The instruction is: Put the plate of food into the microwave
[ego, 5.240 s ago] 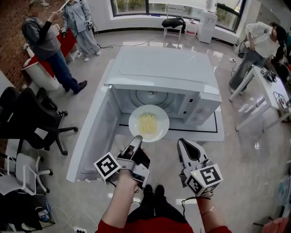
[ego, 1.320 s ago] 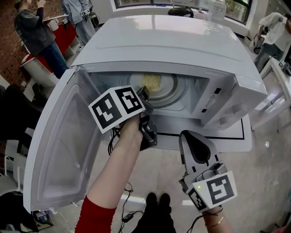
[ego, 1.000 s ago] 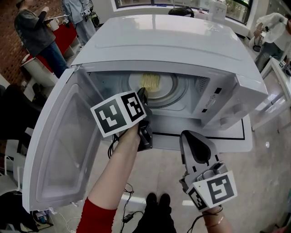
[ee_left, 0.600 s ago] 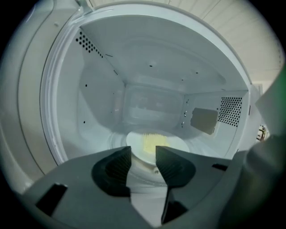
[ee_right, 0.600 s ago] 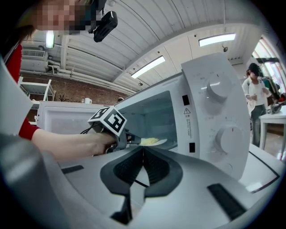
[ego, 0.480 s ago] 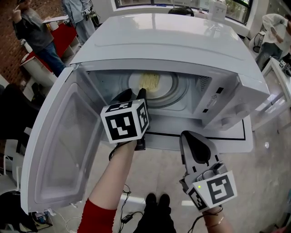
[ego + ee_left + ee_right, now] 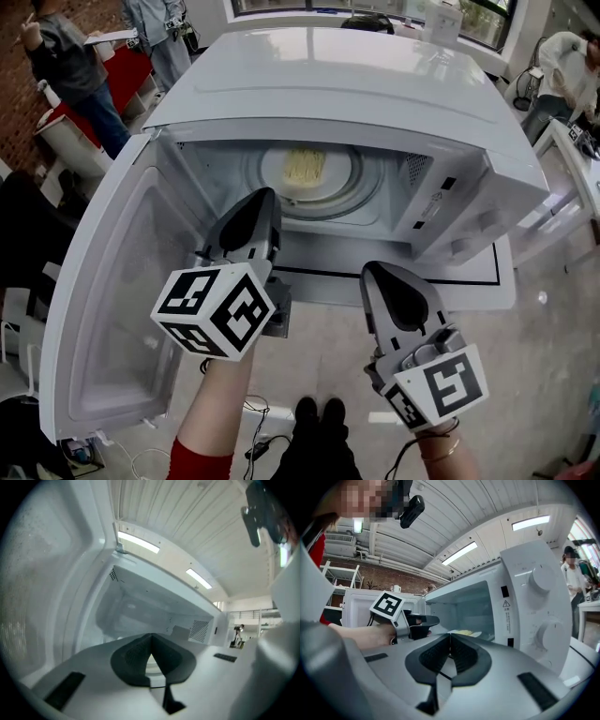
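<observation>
Head view: the left claw (image 7: 255, 202) has withdrawn from the white box-shaped microwave oven (image 7: 375, 94), leaving the round white plate of yellow noodles (image 7: 305, 169) on its turntable, so placement appears complete. The white hinged door (image 7: 112, 309) stands open at left. Left gripper view: the jaws are closing together on nothing. Right gripper view: the right claw (image 7: 450, 641) is closed and empty, and both claws sit before the opening, probably in the door's swing path.
</observation>
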